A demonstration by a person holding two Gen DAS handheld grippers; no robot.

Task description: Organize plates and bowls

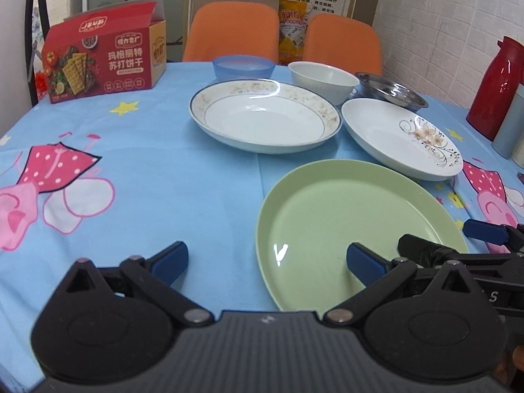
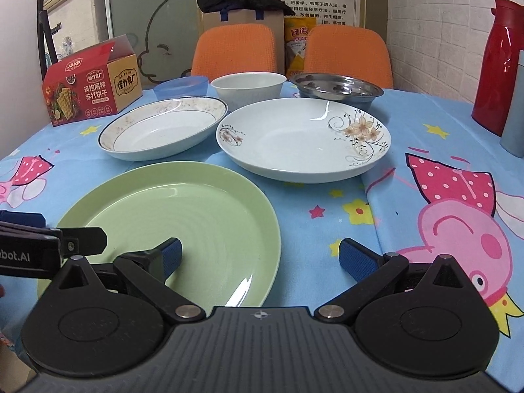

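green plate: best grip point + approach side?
Judging by pose, pinch the near rim of the green plate, coming in low from the front. It lies flat on the tablecloth, too wide to span, and its raised lip is the only pinchable edge. Right gripper is open beside it.

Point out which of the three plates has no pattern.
The green plate, nearest the grippers; the other two are white, one with flowers, one with a dark rim line.

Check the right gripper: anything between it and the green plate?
Nothing visible. The right gripper is open, its left finger already over the green plate, the right finger over bare tablecloth. The left gripper, also open, is at the plate's other side, not in the path.
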